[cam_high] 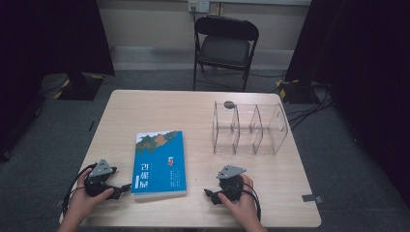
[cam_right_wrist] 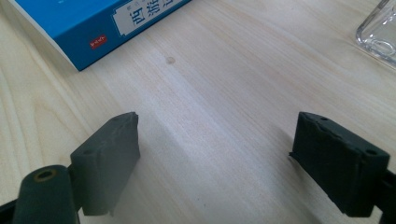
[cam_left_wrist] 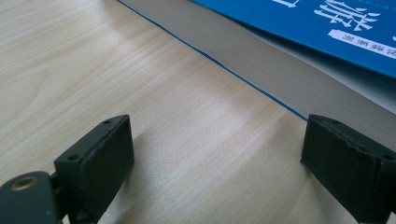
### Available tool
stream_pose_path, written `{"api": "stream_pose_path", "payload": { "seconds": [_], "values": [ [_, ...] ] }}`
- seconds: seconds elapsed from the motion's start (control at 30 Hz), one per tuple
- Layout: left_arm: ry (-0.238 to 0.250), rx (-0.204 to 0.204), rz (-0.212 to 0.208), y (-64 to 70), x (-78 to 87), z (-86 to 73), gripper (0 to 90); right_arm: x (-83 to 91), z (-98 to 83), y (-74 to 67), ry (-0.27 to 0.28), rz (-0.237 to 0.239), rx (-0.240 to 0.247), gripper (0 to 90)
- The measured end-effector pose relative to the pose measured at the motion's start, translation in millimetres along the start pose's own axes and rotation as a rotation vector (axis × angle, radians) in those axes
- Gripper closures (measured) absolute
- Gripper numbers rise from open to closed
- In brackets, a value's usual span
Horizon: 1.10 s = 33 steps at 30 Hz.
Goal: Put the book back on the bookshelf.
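A thick blue book (cam_high: pixel 160 164) lies flat on the wooden table (cam_high: pixel 154 106), front cover up. My left gripper (cam_high: pixel 124 187) rests on the table just left of the book's near corner, held by a hand. Its jaws stand open, with bare wood between them, and the book's page edge (cam_left_wrist: pixel 261 56) runs just beyond them. My right gripper (cam_high: pixel 208 194) sits on the table right of the book, also in a hand. Its jaws are open over bare wood, and the book's blue spine (cam_right_wrist: pixel 116 28) lies ahead to the left.
A clear plastic organiser (cam_high: pixel 250 128) with three compartments stands on the table's right half; its corner (cam_right_wrist: pixel 378 32) lies ahead of the right gripper. A black folding chair (cam_high: pixel 225 46) stands beyond the far edge. Dark curtains hang on both sides.
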<state>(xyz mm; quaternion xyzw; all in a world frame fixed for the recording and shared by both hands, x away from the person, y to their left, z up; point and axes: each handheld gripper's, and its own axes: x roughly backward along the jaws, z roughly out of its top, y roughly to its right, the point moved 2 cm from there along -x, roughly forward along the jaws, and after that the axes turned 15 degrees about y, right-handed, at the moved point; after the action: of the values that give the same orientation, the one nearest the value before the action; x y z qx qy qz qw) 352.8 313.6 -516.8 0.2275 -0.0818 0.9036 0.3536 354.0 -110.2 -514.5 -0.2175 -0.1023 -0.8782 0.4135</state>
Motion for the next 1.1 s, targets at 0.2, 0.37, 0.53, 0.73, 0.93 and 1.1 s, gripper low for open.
{"api": "stream_pose_path", "payload": {
  "seconds": [0.2,0.37,0.53,0.73,0.93,1.1],
  "values": [
    [-0.023,-0.004,0.002,3.5,-3.8,1.2,2.0,0.0,-0.1,-0.1,-0.001,-0.001,0.003,13.7],
    [-0.029,-0.006,-0.004,4.9,-5.7,2.4,0.1,0.0,-0.1,0.0,0.000,-0.001,0.003,13.7],
    [-0.046,-0.024,-0.040,9.2,-3.6,4.7,4.2,0.0,-0.1,0.0,0.000,0.000,0.003,13.7],
    [-0.065,-0.049,-0.081,15.5,1.8,7.0,15.9,0.0,-0.1,0.0,0.000,0.000,0.003,13.7],
    [-0.086,-0.053,-0.093,19.9,7.2,5.6,16.2,-0.1,0.1,0.0,-0.001,0.002,0.001,13.6],
    [-0.101,-0.076,-0.119,26.5,12.9,5.6,16.4,-0.1,0.1,0.0,0.000,0.002,0.001,13.6]
  ]
}}
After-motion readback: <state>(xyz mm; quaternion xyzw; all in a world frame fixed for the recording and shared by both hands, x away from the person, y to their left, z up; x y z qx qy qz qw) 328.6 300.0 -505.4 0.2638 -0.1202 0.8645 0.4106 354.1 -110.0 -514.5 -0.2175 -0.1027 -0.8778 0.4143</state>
